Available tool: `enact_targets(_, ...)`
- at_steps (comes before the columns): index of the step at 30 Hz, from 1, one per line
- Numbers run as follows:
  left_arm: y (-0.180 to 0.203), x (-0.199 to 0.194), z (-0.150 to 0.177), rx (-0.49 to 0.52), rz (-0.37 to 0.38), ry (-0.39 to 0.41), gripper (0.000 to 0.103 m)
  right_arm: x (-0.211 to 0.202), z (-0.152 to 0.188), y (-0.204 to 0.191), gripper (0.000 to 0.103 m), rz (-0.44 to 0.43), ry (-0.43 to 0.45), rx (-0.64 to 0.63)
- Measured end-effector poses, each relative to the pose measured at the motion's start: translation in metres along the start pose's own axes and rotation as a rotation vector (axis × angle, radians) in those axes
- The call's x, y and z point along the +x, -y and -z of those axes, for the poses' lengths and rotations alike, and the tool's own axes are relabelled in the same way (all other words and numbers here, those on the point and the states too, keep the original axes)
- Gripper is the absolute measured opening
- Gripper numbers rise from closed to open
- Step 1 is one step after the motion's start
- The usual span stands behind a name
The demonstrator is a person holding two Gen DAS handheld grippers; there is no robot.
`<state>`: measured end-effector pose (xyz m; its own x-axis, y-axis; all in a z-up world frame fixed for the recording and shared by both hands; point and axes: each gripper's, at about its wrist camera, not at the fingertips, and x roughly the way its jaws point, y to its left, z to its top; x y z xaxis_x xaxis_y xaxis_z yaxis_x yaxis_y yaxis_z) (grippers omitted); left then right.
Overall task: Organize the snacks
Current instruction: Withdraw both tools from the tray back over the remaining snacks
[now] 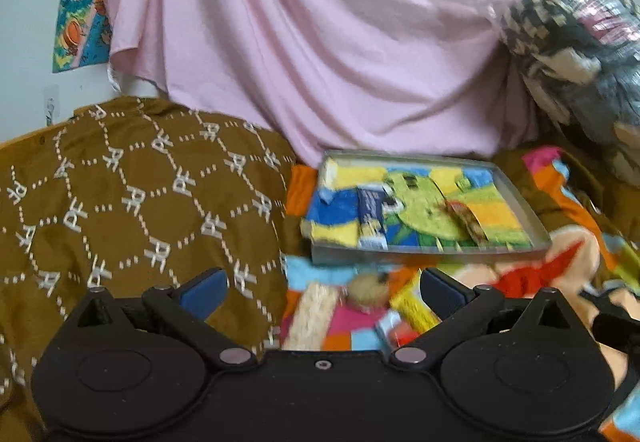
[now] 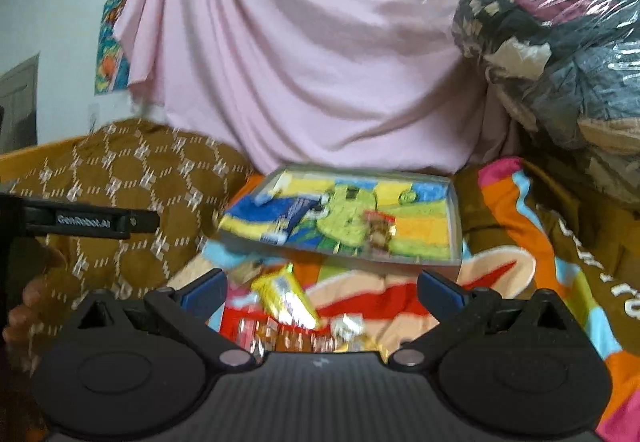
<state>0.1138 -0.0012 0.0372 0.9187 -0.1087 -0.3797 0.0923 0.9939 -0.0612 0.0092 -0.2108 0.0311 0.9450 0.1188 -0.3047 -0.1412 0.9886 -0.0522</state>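
A grey tray [image 1: 532, 218] [image 2: 456, 230] lined with a bright cartoon cloth lies on the bed ahead. In it lie a blue snack packet [image 1: 372, 218] [image 2: 292, 218] and a brown-red snack packet [image 1: 468, 220] [image 2: 380, 230]. My left gripper [image 1: 320, 292] is open and empty, above loose snacks on the bedspread: a round tan one [image 1: 370, 288] and a yellow packet [image 1: 414, 306]. My right gripper [image 2: 320, 292] is open and empty, over a yellow packet [image 2: 288, 298] and several red and brown wrapped snacks [image 2: 280, 334]. The left gripper body [image 2: 80, 222] shows at the left of the right wrist view.
A brown patterned pillow [image 1: 132, 202] [image 2: 132, 178] lies left of the tray. A pink sheet [image 1: 320, 42] [image 2: 312, 62] hangs behind. A plastic-wrapped bundle of fabric [image 1: 580, 54] [image 2: 560, 54] sits at the right. The colourful bedspread [image 1: 580, 262] [image 2: 520, 226] covers the bed.
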Motion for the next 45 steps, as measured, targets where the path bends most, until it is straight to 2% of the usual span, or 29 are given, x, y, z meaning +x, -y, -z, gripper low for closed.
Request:
enact_targets(6, 0.001, -0.019, 0.032, 0.051, 0.003, -0.052, 0.102, -0.011, 0.023, 0.0, 0.103, -0.003, -0.089, -0.029)
enact_targets(12, 0.0, -0.022, 0.055, 0.019, 0.026, -0.183, 0.102, -0.012, 0.04, -0.003, 0.103, -0.001, -0.195, -0.038)
enact_targets(17, 0.007, -0.019, 0.062, 0.053, 0.033, -0.214, 0.102, -0.009, 0.052, -0.009, 0.103, 0.008, -0.253, -0.074)
enact_targets(39, 0.024, -0.007, 0.069, 0.14, 0.045, -0.27, 0.102, 0.003, 0.062, 0.001, 0.103, 0.034, -0.31, -0.01)
enact_targets(45, 0.023, -0.001, 0.069, 0.135, 0.044, -0.284, 0.102, 0.008, 0.064, 0.002, 0.103, 0.036, -0.324, 0.002)
